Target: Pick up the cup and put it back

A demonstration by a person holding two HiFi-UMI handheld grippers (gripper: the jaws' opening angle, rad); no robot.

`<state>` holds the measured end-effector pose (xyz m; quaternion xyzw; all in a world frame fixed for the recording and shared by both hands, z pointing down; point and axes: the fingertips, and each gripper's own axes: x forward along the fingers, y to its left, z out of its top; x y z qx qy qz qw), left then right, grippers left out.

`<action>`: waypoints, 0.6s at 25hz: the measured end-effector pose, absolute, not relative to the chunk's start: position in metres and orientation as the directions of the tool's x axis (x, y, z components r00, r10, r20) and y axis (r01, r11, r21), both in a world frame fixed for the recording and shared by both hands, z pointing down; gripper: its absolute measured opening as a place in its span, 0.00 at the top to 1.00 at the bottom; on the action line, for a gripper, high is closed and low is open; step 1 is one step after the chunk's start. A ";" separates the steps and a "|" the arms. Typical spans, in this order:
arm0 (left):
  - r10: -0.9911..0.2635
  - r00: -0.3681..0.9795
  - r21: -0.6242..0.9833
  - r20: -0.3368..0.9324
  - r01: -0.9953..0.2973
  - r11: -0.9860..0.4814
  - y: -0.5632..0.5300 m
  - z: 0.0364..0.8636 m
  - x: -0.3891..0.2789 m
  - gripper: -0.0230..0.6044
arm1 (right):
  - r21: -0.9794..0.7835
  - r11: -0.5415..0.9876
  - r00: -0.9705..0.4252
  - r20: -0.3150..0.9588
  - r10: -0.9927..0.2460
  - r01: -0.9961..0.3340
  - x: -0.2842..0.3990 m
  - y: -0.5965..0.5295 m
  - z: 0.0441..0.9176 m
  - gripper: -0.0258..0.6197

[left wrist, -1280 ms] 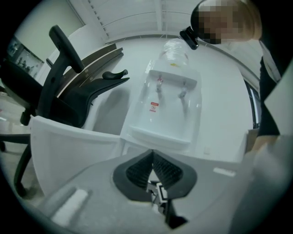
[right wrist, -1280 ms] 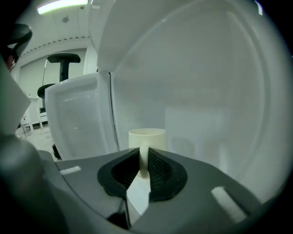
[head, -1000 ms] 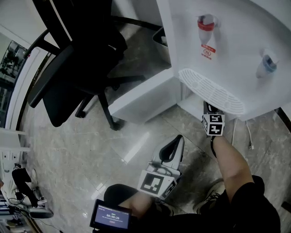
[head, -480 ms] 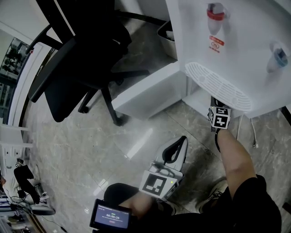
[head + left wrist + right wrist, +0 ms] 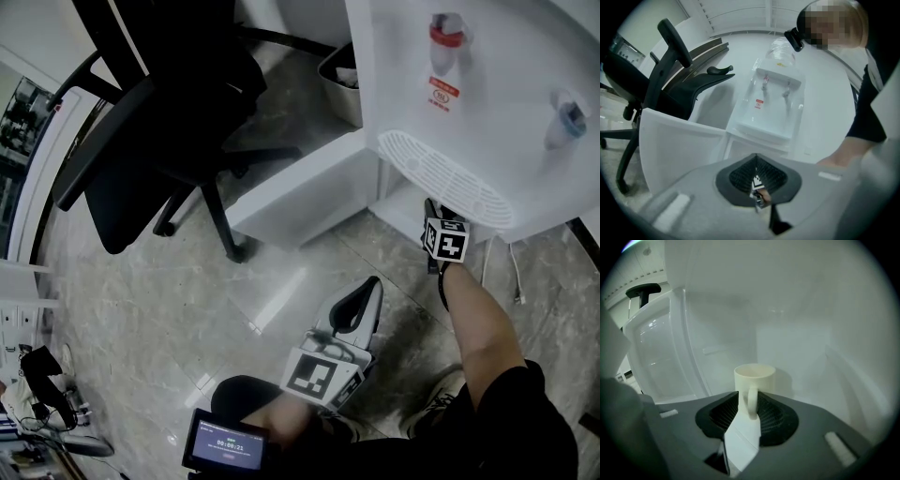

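Note:
A cream cup (image 5: 757, 379) stands upright on the white floor of the compartment under the water dispenser (image 5: 487, 103). Its handle (image 5: 751, 401) points at me and sits between the pads of my right gripper (image 5: 747, 409). Those jaws are opening, and a pale gap shows beside the handle. In the head view the right gripper (image 5: 433, 214) reaches in below the drip tray (image 5: 441, 178), its tips and the cup hidden there. My left gripper (image 5: 364, 292) hangs low over the floor, shut with nothing in it; its pads (image 5: 740, 180) meet in the left gripper view.
A black office chair (image 5: 159, 112) stands at the left, a grey bin (image 5: 339, 80) behind a low white panel (image 5: 300, 192). A cable (image 5: 514, 272) hangs right of the dispenser. A small screen (image 5: 223, 442) sits near my legs on the marble floor.
The right gripper stays reaching under the drip tray, shifted slightly along with the view. The left gripper has hardly moved.

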<state>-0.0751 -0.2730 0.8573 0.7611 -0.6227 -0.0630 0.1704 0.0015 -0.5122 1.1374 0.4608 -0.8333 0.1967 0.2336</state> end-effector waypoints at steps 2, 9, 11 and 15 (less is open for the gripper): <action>-0.970 0.214 0.338 0.113 -0.926 -0.165 -0.273 0.856 -0.077 0.95 | -0.124 0.479 -0.456 0.578 -0.677 -0.869 0.003 -0.510 1.140 0.69; -0.971 0.213 0.341 0.106 -0.925 -0.165 -0.272 0.853 -0.077 0.96 | -0.173 0.409 -0.432 0.554 -0.712 -0.896 0.007 -0.502 1.134 0.59; -0.972 0.216 0.337 0.096 -0.925 -0.172 -0.272 0.850 -0.076 0.96 | -0.157 0.399 -0.418 0.532 -0.736 -0.903 0.008 -0.502 1.126 0.59; -0.972 0.221 0.321 0.081 -0.929 -0.184 -0.273 0.848 -0.075 0.96 | -0.156 0.372 -0.399 0.485 -0.779 -0.915 0.012 -0.496 1.106 0.60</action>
